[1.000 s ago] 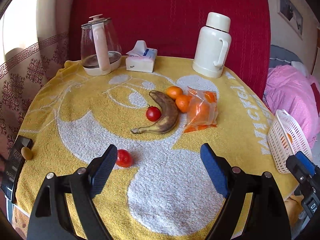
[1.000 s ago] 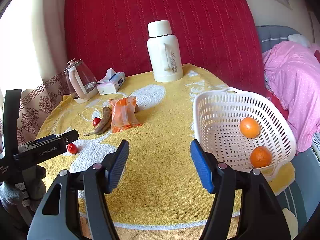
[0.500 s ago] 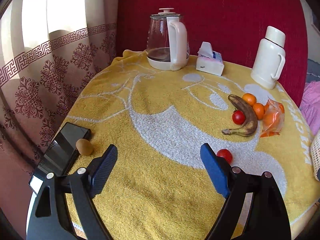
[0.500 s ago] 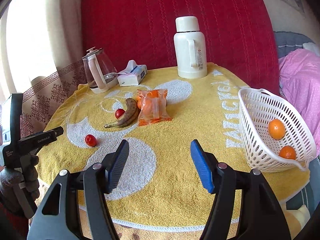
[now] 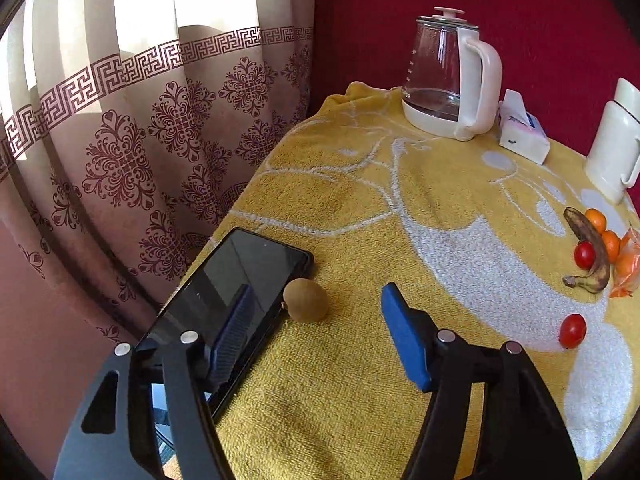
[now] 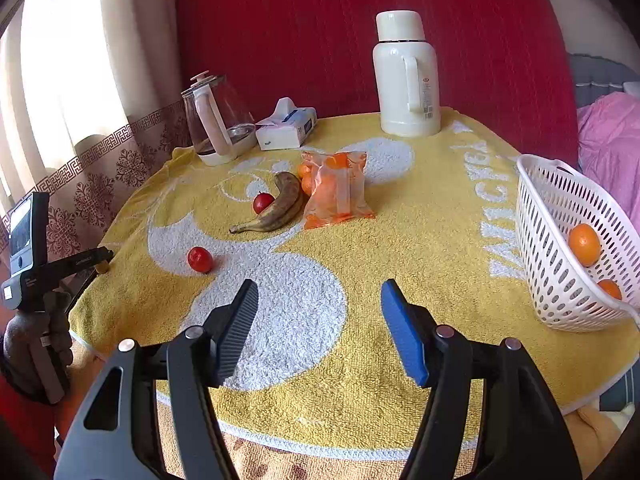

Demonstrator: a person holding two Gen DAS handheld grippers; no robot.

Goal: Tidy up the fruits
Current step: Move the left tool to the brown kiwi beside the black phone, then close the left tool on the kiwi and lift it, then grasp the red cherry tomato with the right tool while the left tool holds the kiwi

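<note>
Nearest, the left gripper (image 5: 316, 328) hangs over the table's left edge, its jaws closing with nothing pressed between them. A small round brown kiwi-like fruit (image 5: 306, 301) lies just beyond the gap, touching the side of a flat black phone (image 5: 224, 304) that overhangs the edge of the yellow-and-white towel tablecloth (image 5: 400, 208). A patterned brown curtain (image 5: 132, 152) hangs close along that edge.

The right gripper (image 6: 320, 324) hovers over bare cloth near the front edge, jaws apart and empty, with open towel all around it. To its left a gloved hand (image 6: 36, 344) holds the other tool.

Farther in, one small red tomato (image 6: 199, 259) sits alone. Beyond it a second red tomato (image 6: 263, 202) touches a browned banana (image 6: 280, 206), beside a clear bag of oranges (image 6: 336, 190) and loose oranges (image 6: 305, 178).

At the right edge, a tilted white plastic mesh basket (image 6: 560, 232) holds two oranges (image 6: 584, 244).

At the back stand a glass kettle (image 6: 218, 120), a tissue box (image 6: 286, 128) and a white flask (image 6: 406, 76), before a red backdrop (image 6: 320, 32).
</note>
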